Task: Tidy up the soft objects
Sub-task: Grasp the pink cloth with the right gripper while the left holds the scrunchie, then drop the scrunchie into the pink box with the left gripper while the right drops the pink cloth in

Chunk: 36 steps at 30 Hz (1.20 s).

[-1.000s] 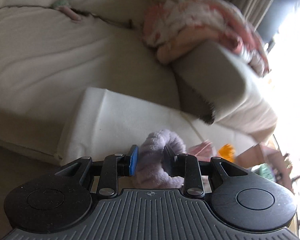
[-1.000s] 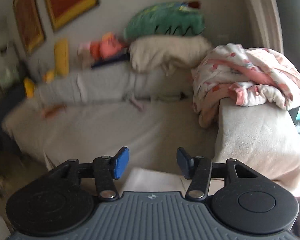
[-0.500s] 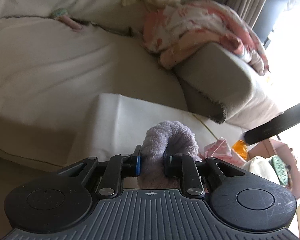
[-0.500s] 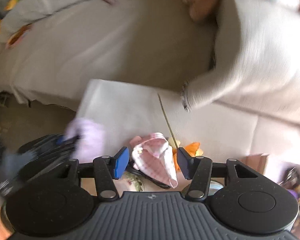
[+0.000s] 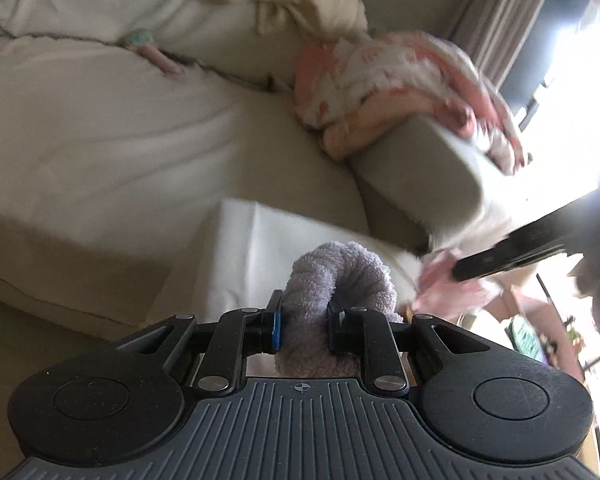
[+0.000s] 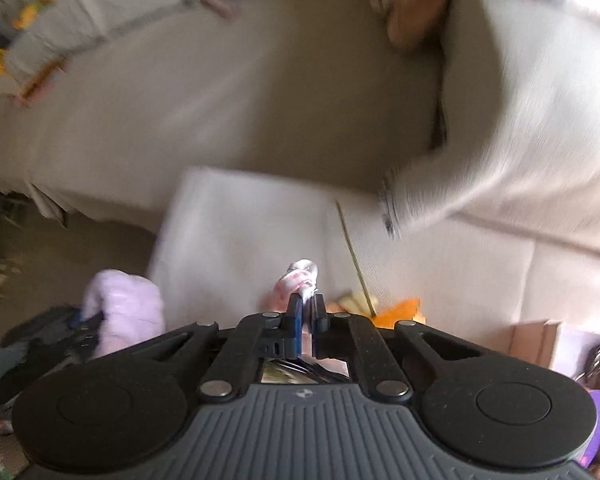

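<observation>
On the left, the left hand-held gripper (image 5: 304,326) has its jaws drawn in on a lilac terry-cloth towel bent into a fat loop (image 5: 340,276). The bend of the loop bulges up and forward past the fingertips, while its loose ends hang down behind the jaws, so its long axis runs roughly along the line the tool points, toward the white fabric box panel (image 5: 240,252) that leans against the beige sofa seat (image 5: 100,140).

To the right, the right hand-held gripper (image 6: 307,318) is pressed nearly together on a thin fold of a pink-and-white checked cloth (image 6: 300,276). The pinched tuft sticks straight up between the fingers and the rest of the cloth drops out of sight beneath the tool, so its length hangs mostly downward. That cloth lies right at the right gripper and well to the right of the left one, which makes the right hand the nearer. In my judgement each hand already has its own piece, and the next carry turns on the sofa seat lying ahead of and above both tools. An orange soft item (image 6: 398,308) lies just right of the checked cloth.
</observation>
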Each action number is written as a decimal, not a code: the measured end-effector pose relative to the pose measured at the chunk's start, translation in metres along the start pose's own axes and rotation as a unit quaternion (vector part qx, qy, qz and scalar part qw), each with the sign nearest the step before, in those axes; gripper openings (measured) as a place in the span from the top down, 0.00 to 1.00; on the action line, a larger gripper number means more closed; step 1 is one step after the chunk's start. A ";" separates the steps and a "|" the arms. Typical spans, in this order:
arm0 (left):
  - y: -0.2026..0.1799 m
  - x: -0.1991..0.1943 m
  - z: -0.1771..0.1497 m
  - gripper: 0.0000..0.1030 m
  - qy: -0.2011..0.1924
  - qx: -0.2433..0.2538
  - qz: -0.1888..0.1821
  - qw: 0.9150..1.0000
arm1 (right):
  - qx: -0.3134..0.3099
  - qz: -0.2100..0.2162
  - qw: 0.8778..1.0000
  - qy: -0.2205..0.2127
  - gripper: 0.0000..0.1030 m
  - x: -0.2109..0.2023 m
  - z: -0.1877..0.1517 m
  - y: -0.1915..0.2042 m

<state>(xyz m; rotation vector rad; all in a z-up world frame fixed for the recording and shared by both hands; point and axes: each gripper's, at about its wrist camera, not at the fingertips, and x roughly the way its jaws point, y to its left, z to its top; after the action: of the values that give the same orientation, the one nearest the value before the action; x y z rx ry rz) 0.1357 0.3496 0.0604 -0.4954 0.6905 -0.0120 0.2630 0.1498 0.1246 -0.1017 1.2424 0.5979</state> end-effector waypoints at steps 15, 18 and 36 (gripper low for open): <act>-0.105 -0.126 0.044 0.78 -0.135 0.044 -0.045 0.989 | -0.045 0.071 0.954 -0.288 0.96 -0.257 -0.078 -0.014; -0.152 -0.124 0.041 0.78 -0.130 0.074 -0.064 0.987 | -0.037 0.066 0.937 -0.341 0.96 -0.295 -0.109 -0.047; -0.314 0.098 -0.081 0.73 0.126 0.182 -0.105 0.969 | 0.129 0.029 0.961 -0.241 0.96 -0.175 -0.189 -0.256</act>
<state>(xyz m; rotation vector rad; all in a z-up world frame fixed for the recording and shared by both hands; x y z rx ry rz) 0.2092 0.0203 0.0864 -0.2110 0.8608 -0.4008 0.1901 -0.2042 0.1576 0.2876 0.8382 0.4691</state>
